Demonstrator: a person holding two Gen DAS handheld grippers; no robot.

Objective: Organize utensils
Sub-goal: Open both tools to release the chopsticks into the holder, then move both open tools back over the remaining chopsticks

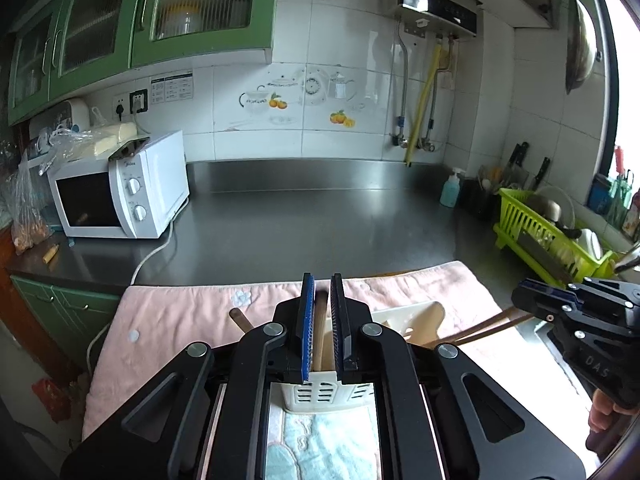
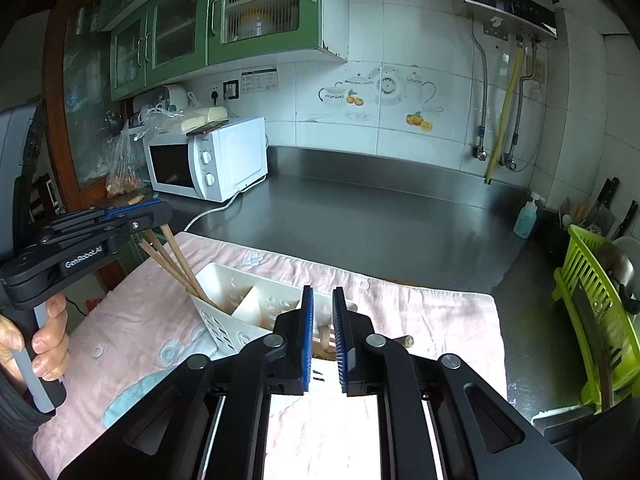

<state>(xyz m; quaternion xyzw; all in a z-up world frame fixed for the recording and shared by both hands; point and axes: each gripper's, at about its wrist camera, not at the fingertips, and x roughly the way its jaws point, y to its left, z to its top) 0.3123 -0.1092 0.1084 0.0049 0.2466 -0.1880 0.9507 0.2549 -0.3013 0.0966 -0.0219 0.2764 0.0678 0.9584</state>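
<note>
Chopsticks [image 2: 172, 258], clamped in the left gripper [image 2: 148, 210] and already reaching into the white caddy [image 2: 256, 300], could tip it, since the right gripper [image 2: 320, 336], slightly apart, grips nothing.

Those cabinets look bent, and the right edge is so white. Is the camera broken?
No: both views are fisheye, so the green cabinets curve. In the left wrist view the window blows out white; in the right wrist view the steel counter carries soft glare.

Home kitchen: microwave [image 1: 120, 196], green cabinets [image 1: 120, 20] (tiled wall).
</note>
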